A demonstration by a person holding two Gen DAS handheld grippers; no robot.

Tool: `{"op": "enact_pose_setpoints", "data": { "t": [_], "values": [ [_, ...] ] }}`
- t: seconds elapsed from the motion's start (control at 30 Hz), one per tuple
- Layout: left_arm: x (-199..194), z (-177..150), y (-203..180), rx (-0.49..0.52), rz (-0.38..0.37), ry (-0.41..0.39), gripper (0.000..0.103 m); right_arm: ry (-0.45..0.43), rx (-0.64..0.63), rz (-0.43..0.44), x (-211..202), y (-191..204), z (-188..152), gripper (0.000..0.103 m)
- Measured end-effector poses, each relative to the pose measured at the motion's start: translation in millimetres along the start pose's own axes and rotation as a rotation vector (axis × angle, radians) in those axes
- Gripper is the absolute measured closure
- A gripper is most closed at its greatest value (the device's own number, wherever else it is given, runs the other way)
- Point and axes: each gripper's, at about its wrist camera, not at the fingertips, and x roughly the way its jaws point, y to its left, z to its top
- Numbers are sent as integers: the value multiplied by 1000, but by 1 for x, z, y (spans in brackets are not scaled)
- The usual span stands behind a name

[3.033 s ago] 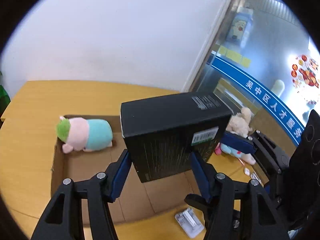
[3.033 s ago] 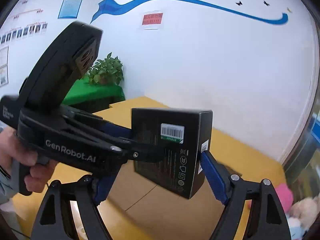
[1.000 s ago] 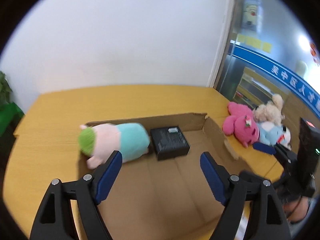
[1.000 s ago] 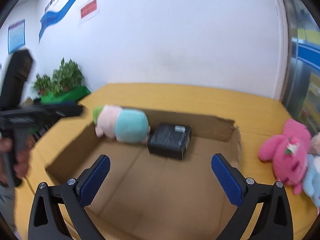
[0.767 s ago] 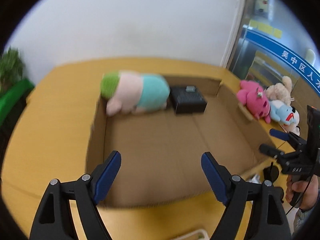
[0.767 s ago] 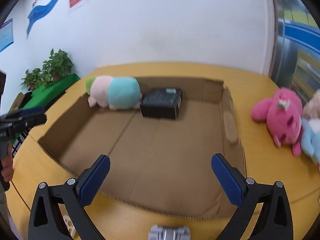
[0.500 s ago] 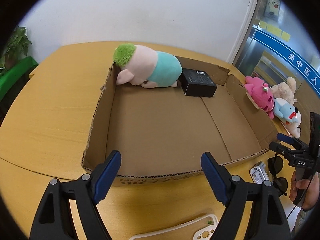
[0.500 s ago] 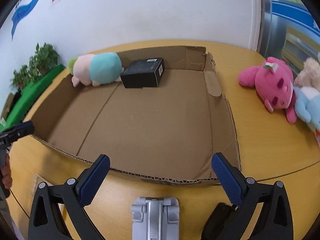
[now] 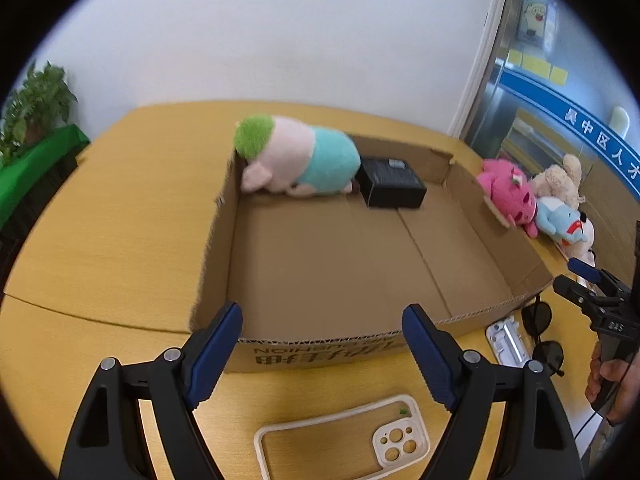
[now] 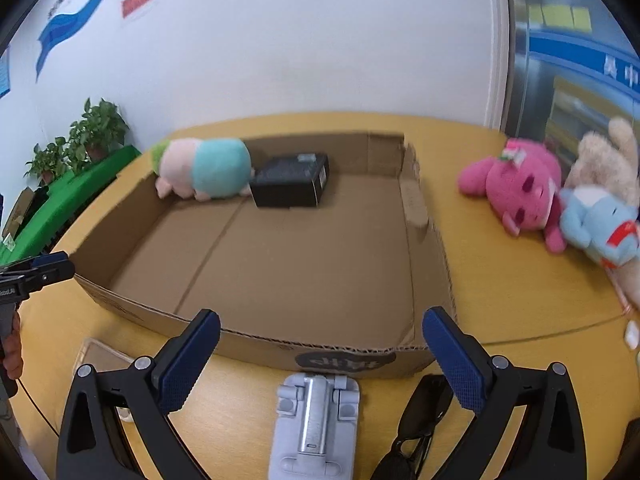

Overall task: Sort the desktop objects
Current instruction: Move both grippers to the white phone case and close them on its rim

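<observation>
A shallow cardboard box (image 9: pixel 224 248) (image 10: pixel 416 216) lies on the wooden table. At its far end lie a plush with green hair and teal body (image 9: pixel 298 158) (image 10: pixel 206 172) and a black box (image 9: pixel 390 183) (image 10: pixel 292 180). My left gripper (image 9: pixel 322 350) is open and empty, above a cream phone case (image 9: pixel 344 440) in front of the box. My right gripper (image 10: pixel 320 356) is open and empty, above a grey phone stand (image 10: pixel 314 428) and black sunglasses (image 10: pixel 420 420). The stand (image 9: pixel 506 340) and sunglasses (image 9: pixel 542 334) also show in the left wrist view.
A pink plush (image 9: pixel 506 192) (image 10: pixel 516 184), a blue plush (image 9: pixel 560 220) (image 10: pixel 600 224) and a beige plush (image 9: pixel 560 178) (image 10: pixel 608 156) lie right of the box. Green plants (image 10: pixel 80 136) stand beyond the table's left edge. A wall is behind.
Both grippers let go of the black box, which now lies in the cardboard box beside the plush. Both have drawn back to the near side of the box, jaws open.
</observation>
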Motion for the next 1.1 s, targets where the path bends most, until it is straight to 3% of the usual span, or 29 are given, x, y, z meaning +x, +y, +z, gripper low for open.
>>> {"op": "enact_pose_setpoints", "data": {
  "t": [0.2, 0.33, 0.57, 0.8, 0.97, 1.1],
  "values": [
    [-49, 6, -27, 53, 101, -205, 20, -106, -68, 17, -41, 24, 8, 0],
    [-57, 0, -44, 81, 137, -223, 20, -127, -92, 13, -48, 38, 3, 0],
    [-40, -16, -58, 101, 95, -157, 20, -101, -66, 20, -40, 38, -10, 0],
    [-30, -25, -47, 43, 49, -109, 20, -66, -42, 57, -34, 38, -20, 0],
    [-21, -38, -26, 15, 9, -44, 20, -32, -67, 158, -20, 68, -34, 0],
    [-12, -55, -2, -45, 25, 37, 20, 50, -113, 254, 9, 106, -49, 0]
  ]
}}
